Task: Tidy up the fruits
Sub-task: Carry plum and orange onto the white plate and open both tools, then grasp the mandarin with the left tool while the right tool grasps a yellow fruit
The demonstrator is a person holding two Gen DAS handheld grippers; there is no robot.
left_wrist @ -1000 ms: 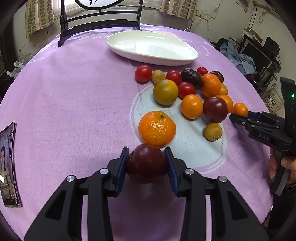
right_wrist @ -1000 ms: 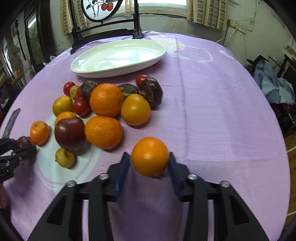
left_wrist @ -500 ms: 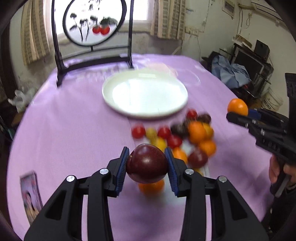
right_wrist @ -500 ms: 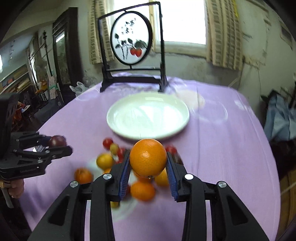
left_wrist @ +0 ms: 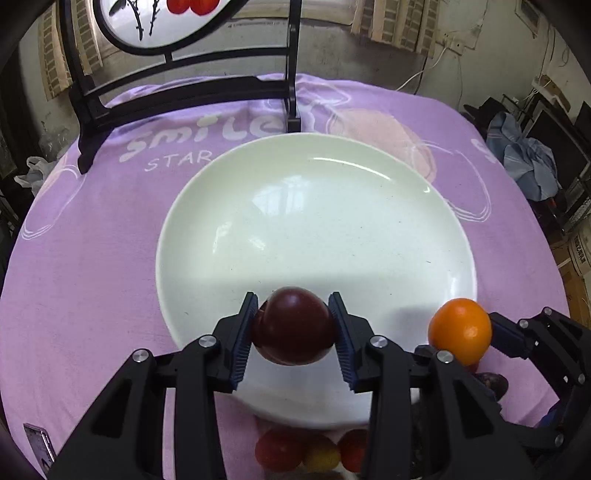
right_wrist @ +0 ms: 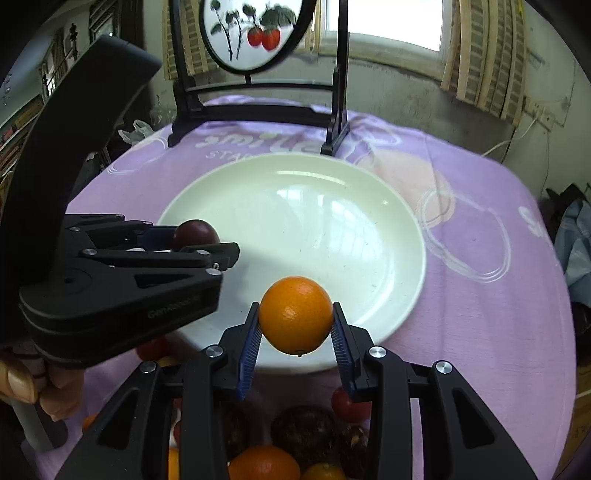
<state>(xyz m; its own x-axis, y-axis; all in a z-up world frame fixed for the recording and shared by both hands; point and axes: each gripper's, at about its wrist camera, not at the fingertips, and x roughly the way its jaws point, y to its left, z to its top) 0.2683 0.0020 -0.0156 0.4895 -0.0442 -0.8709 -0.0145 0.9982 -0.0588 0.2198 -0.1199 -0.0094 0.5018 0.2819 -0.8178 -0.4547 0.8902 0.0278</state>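
My left gripper [left_wrist: 294, 326] is shut on a dark red plum [left_wrist: 293, 325] and holds it above the near edge of the white plate [left_wrist: 314, 221]. My right gripper [right_wrist: 295, 321] is shut on an orange [right_wrist: 295, 314] and holds it above the near rim of the same plate [right_wrist: 314, 221]. The orange also shows in the left wrist view [left_wrist: 460, 330], at the plate's right rim. The plum also shows in the right wrist view [right_wrist: 195, 234], over the plate's left side. The plate holds no fruit.
Several loose fruits lie on the purple cloth [left_wrist: 92, 240] just before the plate: red tomatoes [left_wrist: 277, 448], a dark fruit [right_wrist: 304, 430], oranges [right_wrist: 264, 463]. A black-framed round screen [right_wrist: 255, 33] stands behind the plate. A phone [left_wrist: 37, 443] lies at the left.
Both grippers have lifted their fruit off the cloth and carried it forward, from the fruit pile to above the plate's near rim.
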